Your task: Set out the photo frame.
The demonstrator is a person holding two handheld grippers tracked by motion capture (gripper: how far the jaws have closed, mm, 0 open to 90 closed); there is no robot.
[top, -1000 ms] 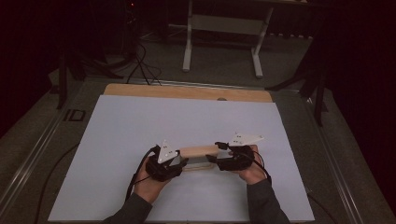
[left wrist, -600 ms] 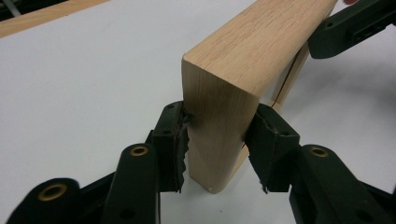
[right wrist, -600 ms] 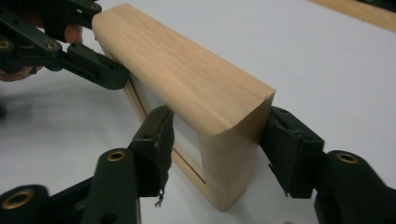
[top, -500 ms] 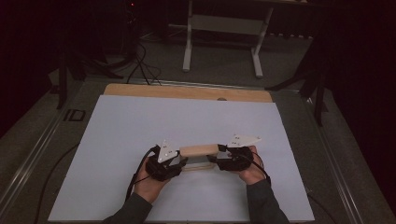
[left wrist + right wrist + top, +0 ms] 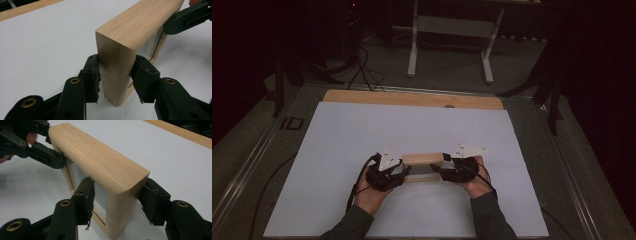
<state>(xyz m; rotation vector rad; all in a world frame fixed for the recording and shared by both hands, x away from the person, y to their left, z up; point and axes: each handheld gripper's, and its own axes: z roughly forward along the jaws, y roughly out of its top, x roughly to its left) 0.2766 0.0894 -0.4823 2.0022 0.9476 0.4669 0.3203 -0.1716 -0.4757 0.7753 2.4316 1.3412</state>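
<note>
A wooden frame (image 5: pixel 422 166) stands on edge on the white sheet (image 5: pixel 362 135), nearer the person than the bare wooden strip (image 5: pixel 412 98) at the sheet's far edge. Its long top edge runs between the two grippers, and a pale panel sits inside the wood.

The left gripper (image 5: pixel 116 76) has the frame's left end between its jaws. Both pads (image 5: pixel 93 75) press against the two broad faces of that end, so it is clamped on the wood.

The right gripper (image 5: pixel 120 200) straddles the frame's right end, and its jaws have just been closing with the frame between them. The far pad (image 5: pixel 153 200) touches the outer face; the near pad (image 5: pixel 86 198) lies against the panel side. It appears clamped on the frame.

In the high view the left gripper (image 5: pixel 387 172) and right gripper (image 5: pixel 457 167) sit at the frame's two ends.
</note>
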